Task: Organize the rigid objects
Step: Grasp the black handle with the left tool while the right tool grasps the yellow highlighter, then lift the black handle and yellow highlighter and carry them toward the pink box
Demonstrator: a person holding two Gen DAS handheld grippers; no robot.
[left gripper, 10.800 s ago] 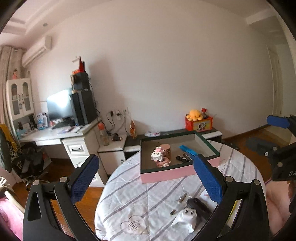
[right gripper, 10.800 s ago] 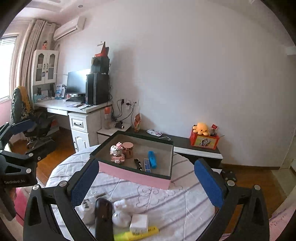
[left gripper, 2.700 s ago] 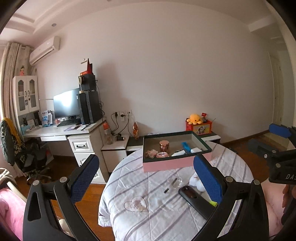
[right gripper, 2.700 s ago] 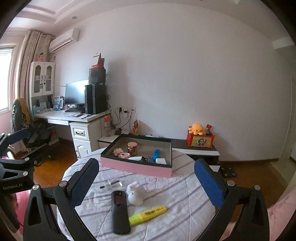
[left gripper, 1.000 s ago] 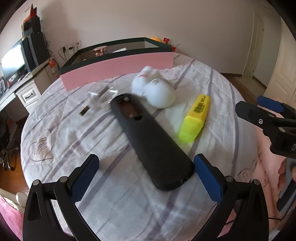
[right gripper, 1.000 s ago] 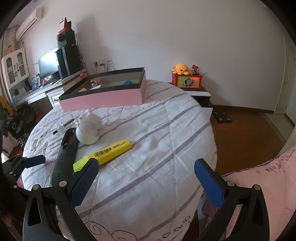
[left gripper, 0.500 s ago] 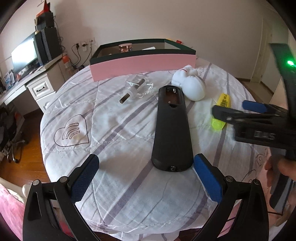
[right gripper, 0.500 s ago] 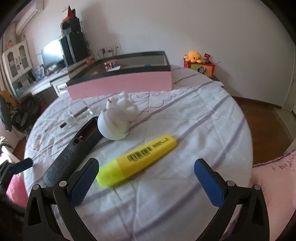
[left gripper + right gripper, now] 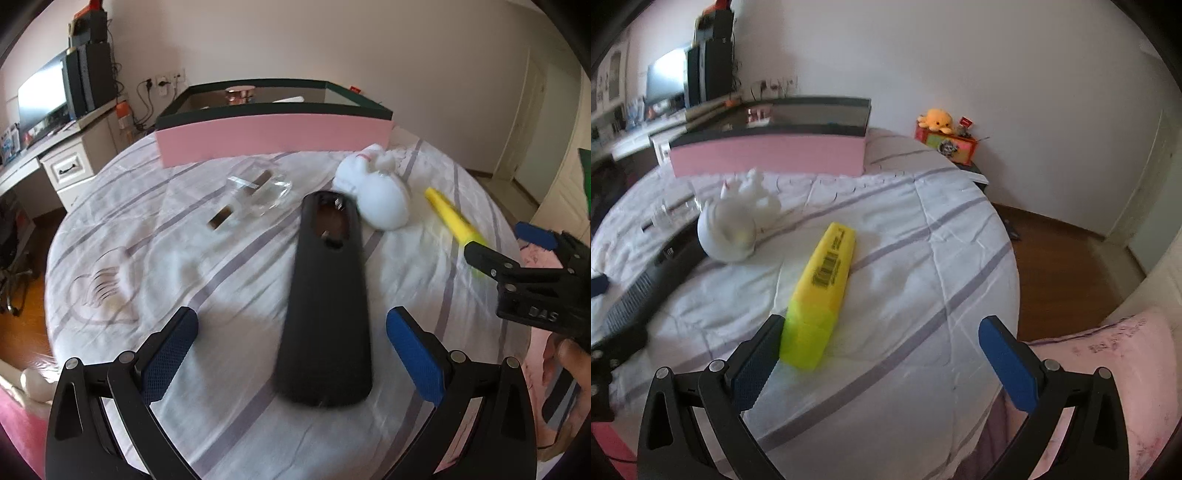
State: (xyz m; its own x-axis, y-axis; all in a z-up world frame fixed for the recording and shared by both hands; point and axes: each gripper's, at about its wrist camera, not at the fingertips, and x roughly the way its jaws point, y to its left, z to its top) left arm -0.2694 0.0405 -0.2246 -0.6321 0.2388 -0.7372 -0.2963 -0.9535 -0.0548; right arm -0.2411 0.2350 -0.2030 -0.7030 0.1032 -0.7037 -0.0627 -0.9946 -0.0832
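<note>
A long black remote-like case (image 9: 327, 295) lies on the round table, its near end between the open jaws of my left gripper (image 9: 291, 360). A yellow highlighter (image 9: 822, 291) lies in front of my open right gripper (image 9: 881, 363), its green cap end beside the left fingertip (image 9: 757, 354). A white figurine (image 9: 376, 192) lies beyond both; it also shows in the right wrist view (image 9: 733, 221). A clear glass piece (image 9: 258, 186) and a small dark stick (image 9: 219, 219) lie to the left. The pink box (image 9: 273, 138) with a green rim stands at the back.
The table (image 9: 184, 273) has a white striped cloth and drops off at its round edge (image 9: 1004, 295). A desk with a monitor (image 9: 40, 99) stands at the far left. An orange plush toy on a box (image 9: 940, 127) sits by the wall. The right gripper shows in the left wrist view (image 9: 532, 266).
Both grippers have come lower and closer to the table. The black case now reaches between my left jaws, and the highlighter's cap end now lies by my right gripper's left fingertip.
</note>
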